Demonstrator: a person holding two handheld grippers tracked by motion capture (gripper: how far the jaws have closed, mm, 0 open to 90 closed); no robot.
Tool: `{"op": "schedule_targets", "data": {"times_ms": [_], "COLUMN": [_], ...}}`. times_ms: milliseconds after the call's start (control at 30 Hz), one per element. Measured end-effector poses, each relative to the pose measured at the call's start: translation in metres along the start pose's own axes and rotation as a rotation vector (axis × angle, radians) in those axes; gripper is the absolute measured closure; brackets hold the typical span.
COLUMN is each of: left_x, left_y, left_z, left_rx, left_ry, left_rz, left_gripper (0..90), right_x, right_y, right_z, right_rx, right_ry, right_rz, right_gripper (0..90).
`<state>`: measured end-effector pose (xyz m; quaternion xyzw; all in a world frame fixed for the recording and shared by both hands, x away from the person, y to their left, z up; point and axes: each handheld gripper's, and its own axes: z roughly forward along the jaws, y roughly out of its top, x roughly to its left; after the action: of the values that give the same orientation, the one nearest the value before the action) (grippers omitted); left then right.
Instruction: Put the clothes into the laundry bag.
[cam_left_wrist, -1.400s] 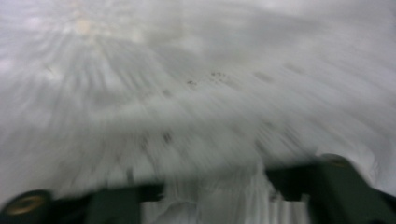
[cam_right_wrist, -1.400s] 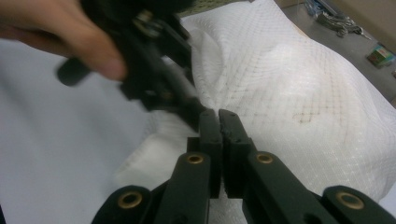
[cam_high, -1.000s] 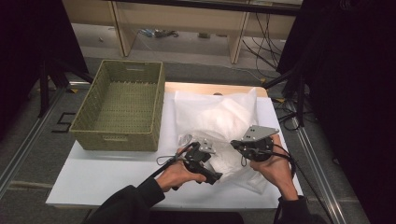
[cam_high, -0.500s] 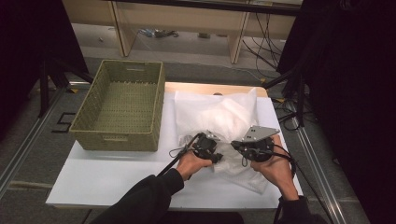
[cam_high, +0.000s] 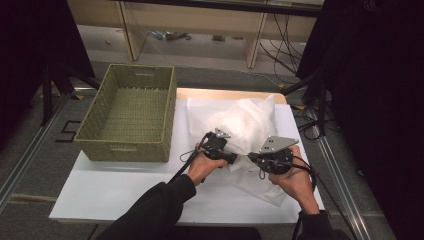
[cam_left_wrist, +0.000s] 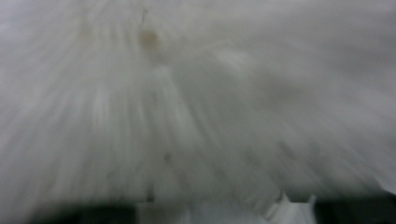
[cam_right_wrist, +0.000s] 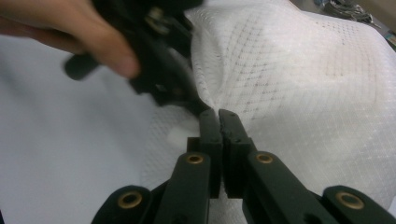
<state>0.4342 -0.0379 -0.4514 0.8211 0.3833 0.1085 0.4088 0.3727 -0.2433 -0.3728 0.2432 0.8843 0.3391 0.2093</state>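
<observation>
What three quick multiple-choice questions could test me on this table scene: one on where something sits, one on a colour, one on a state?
1. Where does the woven basket sit relative to the white mesh bag?
A. To its left
B. To its right
C. On top of it

2. What colour is the basket?
A. Red
B. Olive green
C. Blue

3. How do the right gripper's jaws stand?
A. Wide open
B. Shut on the bag's fabric
C. Shut on the basket rim

Answers: 1 A, the high view shows the basket left of the bag. 2 B, its weave is green. 3 B, the right gripper view shows the jaws together, pinching white mesh.
</observation>
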Motion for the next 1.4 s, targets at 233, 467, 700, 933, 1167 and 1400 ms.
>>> {"op": "schedule_targets", "data": {"times_ms": [233,467,700,933,1167,1400], "left_x": [0.013,0.014,0.018,-0.001,0.017,0.012], "left_y": [-0.010,-0.008,-0.002,0.014,0.006,-0.005], "left_z": [-0.022,0.014,0.027,0.023,0.034,-0.002], "left_rx": [0.018,0.024,0.022,-0.090,-0.044,0.021], "left_ry": [0.063,0.058,-0.024,-0.117,-0.078,-0.038], "left_rz": [0.063,-0.030,-0.143,-0.118,-0.148,-0.024], "left_gripper": [25.7,25.2,66.5,75.1,58.4,32.2], "right_x": [0.002,0.002,0.000,-0.003,-0.004,-0.005], "right_y": [0.003,0.003,0.003,0.002,0.001,-0.002], "right_z": [-0.001,0.002,-0.002,-0.005,-0.004,-0.002], "right_rx": [0.001,0.004,0.004,-0.004,-0.004,0.012], "right_ry": [-0.002,-0.003,-0.002,-0.021,-0.014,-0.015], "right_rz": [0.002,-0.010,0.000,0.016,0.000,0.034], "right_gripper": [89.9,89.9,89.9,89.9,89.9,89.9]}}
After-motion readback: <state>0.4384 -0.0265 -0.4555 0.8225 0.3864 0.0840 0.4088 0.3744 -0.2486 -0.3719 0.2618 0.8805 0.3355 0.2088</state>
